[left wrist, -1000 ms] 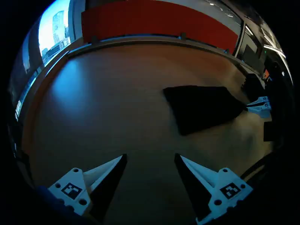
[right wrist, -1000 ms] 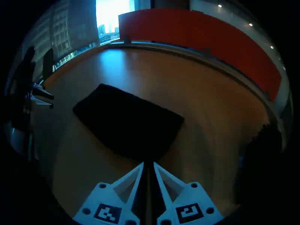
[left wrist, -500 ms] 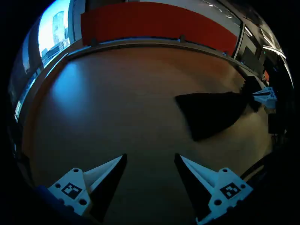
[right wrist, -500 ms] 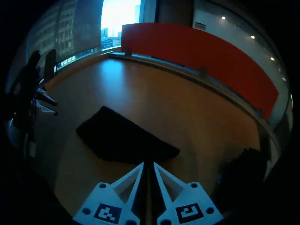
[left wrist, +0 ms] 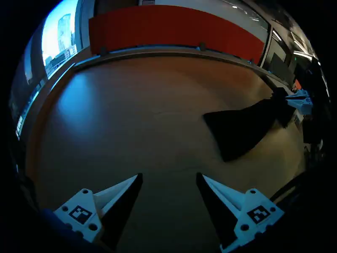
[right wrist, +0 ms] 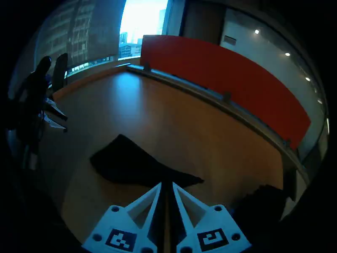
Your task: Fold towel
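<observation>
Towel edge behind right hand-held gripper

The left tool and right tool have white wedge-shaped fingers, black inner faces and square black-and-white markers.

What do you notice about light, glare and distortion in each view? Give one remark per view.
Left gripper view: dim overall; the window lays a blue sheen on the table, and the fisheye bows the red panel. Right gripper view: the window is blown out white, while the towel reads as flat black with no weave visible.
</observation>
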